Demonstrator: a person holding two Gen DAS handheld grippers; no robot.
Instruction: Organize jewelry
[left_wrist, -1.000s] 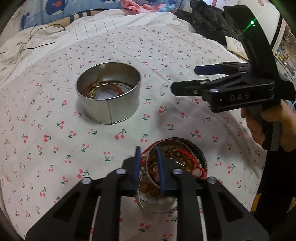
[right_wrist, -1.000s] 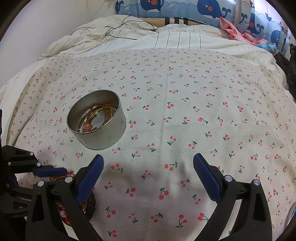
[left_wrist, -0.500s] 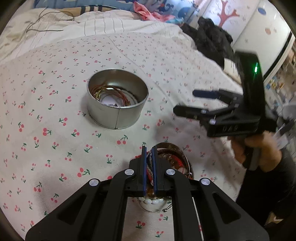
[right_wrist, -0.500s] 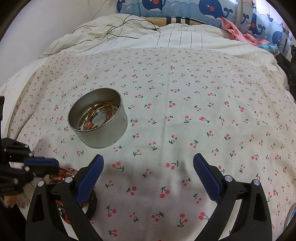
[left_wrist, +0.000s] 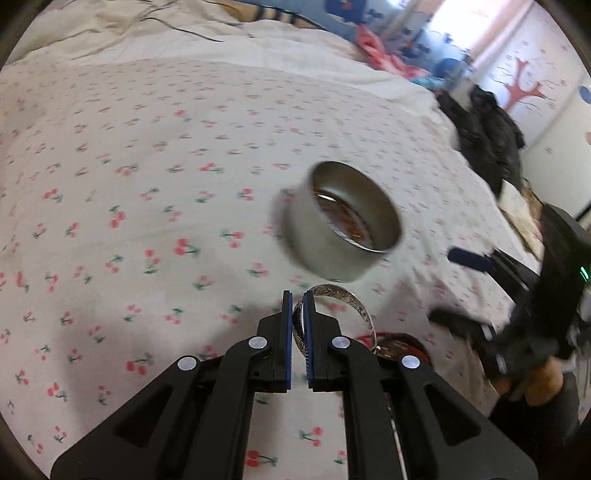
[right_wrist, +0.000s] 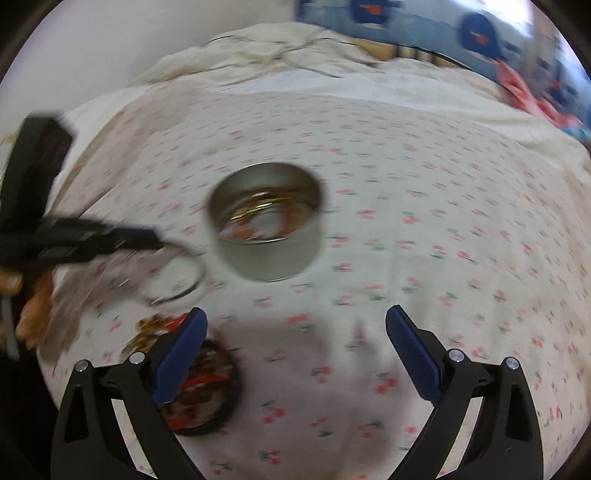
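Left tongs (left_wrist: 298, 301) pinching a silver bangle (left_wrist: 347, 301) by its rim, blue pads (left_wrist: 287, 332) pressed nearly together on the band. Bangle is engraved, held clear of the bed, hanging out to the right of the pads. In the right wrist view the same bangle (right_wrist: 173, 273) shows as a blurred ring at the tip of the left tongs (right_wrist: 157, 240), between the tin and the jewelry pile, apart from both.

Right tongs (right_wrist: 295, 325) spread wide, nothing between the fingers, hovering above the bedspread. A hand (left_wrist: 532, 380) grips them at the right edge of the left wrist view.

Round metal tin (left_wrist: 341, 221) sits on the bed just past the bangle, open top, thin gold and reddish bangles (right_wrist: 266, 218) lying inside. Tin is upright; it only looks tilted in the left wrist view.

Jewelry pile (right_wrist: 199, 387) on the bed near the left finger of the right tongs: dark round band around red cord and amber beads. Partly hidden behind that finger. In the left wrist view only an edge of it (left_wrist: 399, 345) shows, under the bangle.

Bedspread (right_wrist: 424, 240) is white with a small cherry print. Plain cream quilt (left_wrist: 129, 33) bunched at the far end, a dark cable lying on it. Black garment (left_wrist: 484, 133) off the bed's right side. Both views motion-blurred.
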